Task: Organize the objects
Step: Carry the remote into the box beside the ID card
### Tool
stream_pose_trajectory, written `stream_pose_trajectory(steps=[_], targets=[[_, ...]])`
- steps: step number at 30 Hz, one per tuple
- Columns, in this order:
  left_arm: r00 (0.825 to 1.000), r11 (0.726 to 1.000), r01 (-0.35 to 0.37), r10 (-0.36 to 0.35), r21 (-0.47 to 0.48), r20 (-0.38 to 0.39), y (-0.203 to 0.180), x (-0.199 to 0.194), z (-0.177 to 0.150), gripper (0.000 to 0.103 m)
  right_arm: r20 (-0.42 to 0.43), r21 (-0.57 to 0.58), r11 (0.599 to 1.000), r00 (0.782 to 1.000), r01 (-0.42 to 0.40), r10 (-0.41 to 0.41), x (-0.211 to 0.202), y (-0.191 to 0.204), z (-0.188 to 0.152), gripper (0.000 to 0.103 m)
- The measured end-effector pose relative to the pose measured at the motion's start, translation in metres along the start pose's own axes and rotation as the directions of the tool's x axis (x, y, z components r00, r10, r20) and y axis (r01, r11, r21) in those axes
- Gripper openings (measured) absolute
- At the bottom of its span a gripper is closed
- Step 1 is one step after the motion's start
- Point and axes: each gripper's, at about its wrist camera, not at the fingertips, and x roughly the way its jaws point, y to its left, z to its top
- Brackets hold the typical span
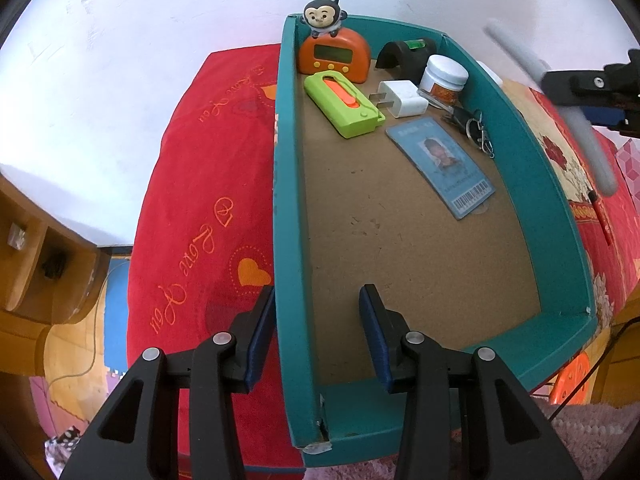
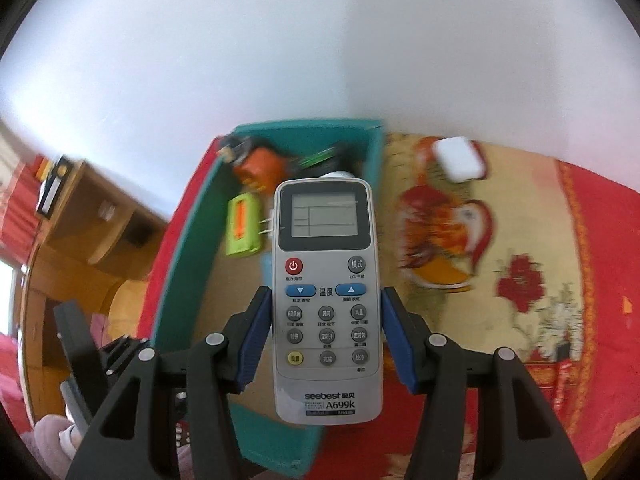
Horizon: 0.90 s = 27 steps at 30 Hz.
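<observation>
A grey air-conditioner remote [image 2: 326, 300] hangs above the bed with my right gripper [image 2: 326, 320] shut on its lower half. In the left wrist view the remote [image 1: 580, 128] shows edge-on and blurred at the upper right. The teal box [image 1: 292, 200] holds an orange clock with a monkey figure [image 1: 332, 56], a green case [image 1: 344, 104], a white charger [image 1: 402, 98], a white jar [image 1: 444, 76], keys [image 1: 476, 128] and an ID card [image 1: 444, 164]. My left gripper [image 1: 316, 316] straddles the box's left wall, open, its outer pad against the wall.
The box rests on a red blanket [image 1: 200, 200] with heart prints. A white case [image 2: 458, 158] lies on the flowered cover to the right of the box. Wooden furniture [image 1: 36, 264] stands at the left beyond the bed edge. The near half of the box floor is bare.
</observation>
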Motion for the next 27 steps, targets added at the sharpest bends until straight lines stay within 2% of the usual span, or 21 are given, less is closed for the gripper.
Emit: stream_pose_trajectory(steps=[7,13,27], targets=[[1.000,1.000,0.013,-0.013,0.008,-0.011,0.002,0.002,0.004,0.043,-0.091,-0.102,0.994,0.995,-0.041,0.032,0.039,0.045,0.002,0.054],[1.000,1.000,0.015,-0.014,0.019,-0.023,0.002,0.004,0.007,0.043,-0.183,-0.121,0.989,0.981,-0.084,0.060,0.073,0.069,-0.002,0.054],[0.999,0.999,0.031,-0.030,0.039,-0.026,0.003,0.005,0.008,0.043,-0.295,-0.146,0.987,0.955,-0.063,0.017,0.109,0.087,-0.015,0.054]])
